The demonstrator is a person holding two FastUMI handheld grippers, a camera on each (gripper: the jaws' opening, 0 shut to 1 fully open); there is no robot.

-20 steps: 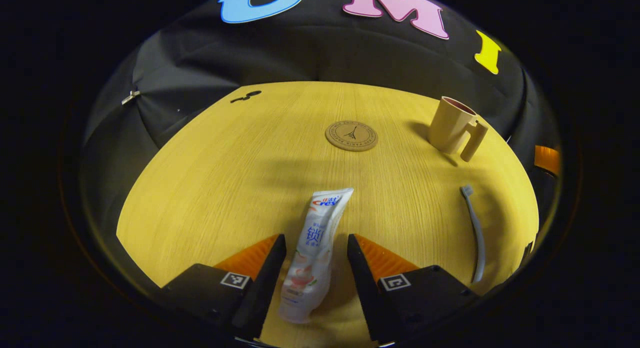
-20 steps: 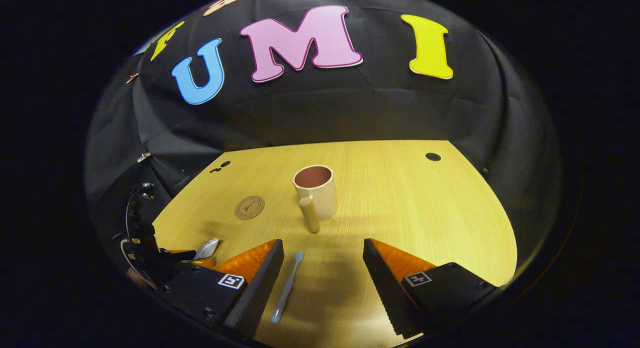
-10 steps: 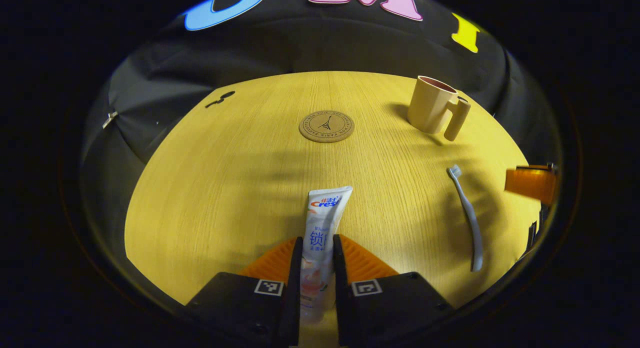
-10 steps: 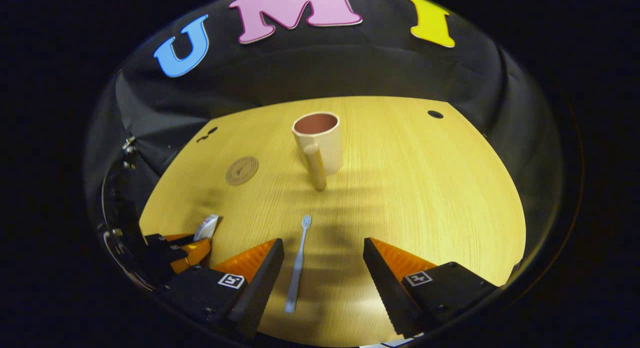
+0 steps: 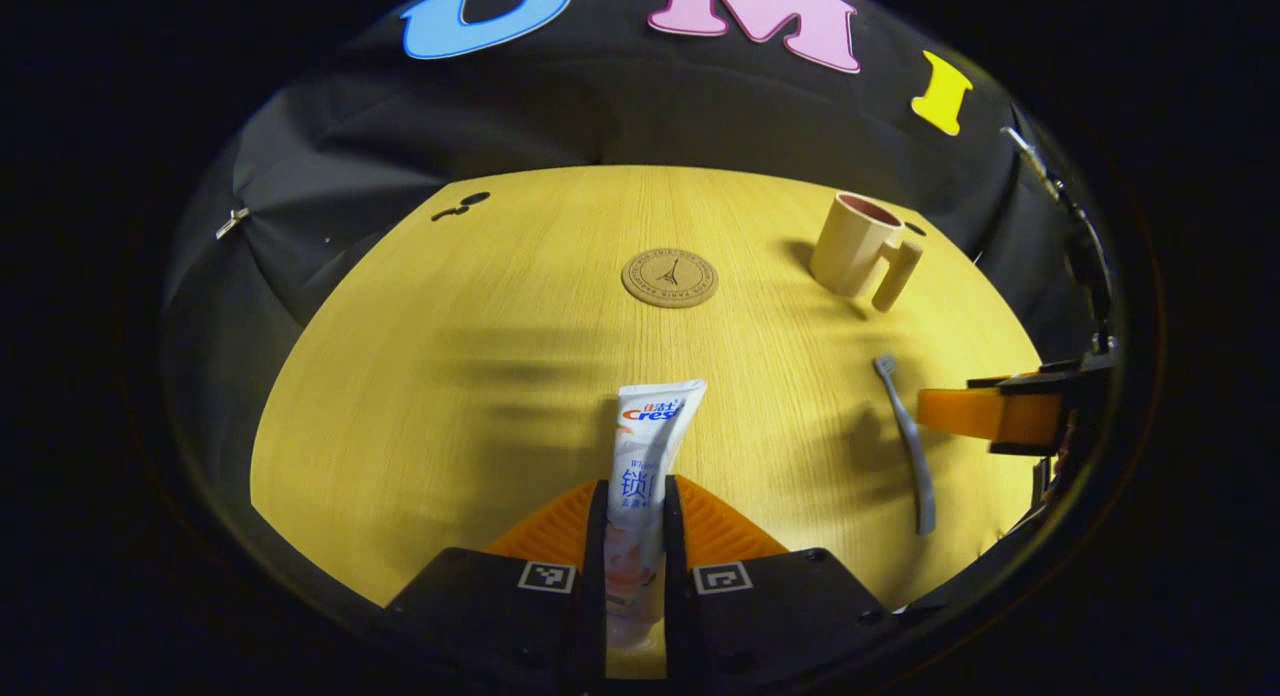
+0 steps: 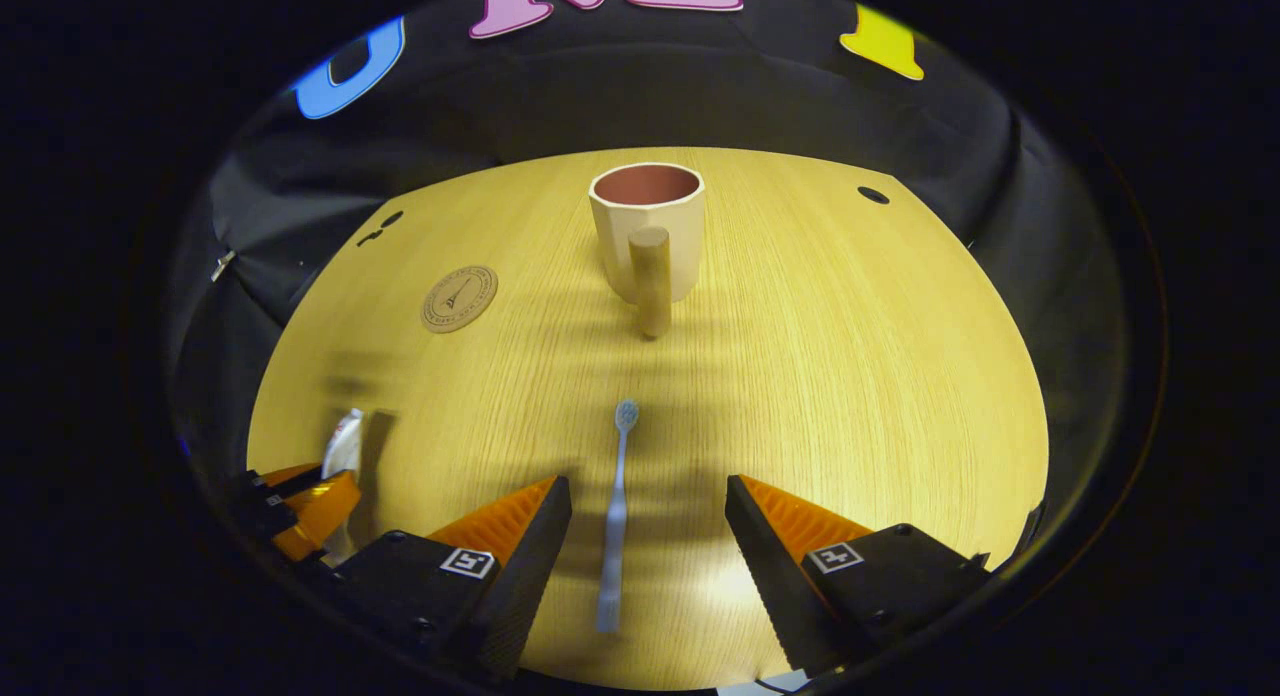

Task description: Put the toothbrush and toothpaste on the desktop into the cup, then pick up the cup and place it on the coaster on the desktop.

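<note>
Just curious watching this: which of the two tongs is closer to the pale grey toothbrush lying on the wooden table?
Right. The right tongs stand open astride the pale grey toothbrush, touching nothing. The left tongs are off to its side, clamped on the white toothpaste tube.

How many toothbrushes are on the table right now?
1. The toothbrush lies flat on the wooden table, bristles toward the cup, between the open fingers of the right gripper. None stands in the cup as far as its opening shows.

Dim booth, warm overhead light, soft shadows, fisheye-warped edges
</note>
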